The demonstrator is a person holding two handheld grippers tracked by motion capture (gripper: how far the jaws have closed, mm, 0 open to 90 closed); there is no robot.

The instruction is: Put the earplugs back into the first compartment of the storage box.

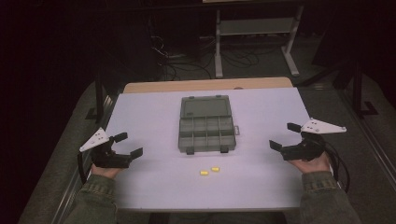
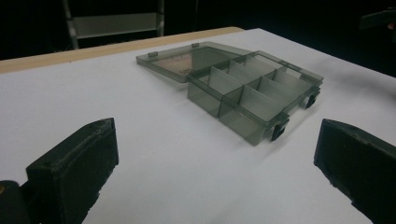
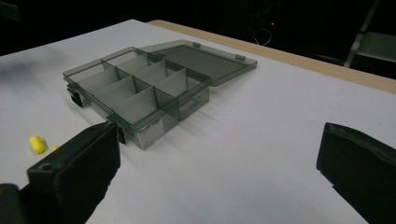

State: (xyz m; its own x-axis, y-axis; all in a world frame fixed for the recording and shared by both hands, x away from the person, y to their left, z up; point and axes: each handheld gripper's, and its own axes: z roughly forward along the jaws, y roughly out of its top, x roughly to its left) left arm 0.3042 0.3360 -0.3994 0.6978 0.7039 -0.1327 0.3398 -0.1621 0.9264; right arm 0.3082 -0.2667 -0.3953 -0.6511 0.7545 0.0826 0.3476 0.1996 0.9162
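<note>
Showing, high view: white counter, dark room, open compartment box centred, two yellow pieces just before it; left hand-held gripper and right hand-held gripper both wide, holding nothing.
Left gripper view: box, lid flat.
Right gripper view: yellow piece near box corner.

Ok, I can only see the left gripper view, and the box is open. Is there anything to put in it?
Observer: Yes. Two small yellow pieces lie on the table, just in front of the box on the person's side.
Operator: Are the other tongs holding one?
Observer: No. The right tongs are open and empty, off to the right of the box.
</note>
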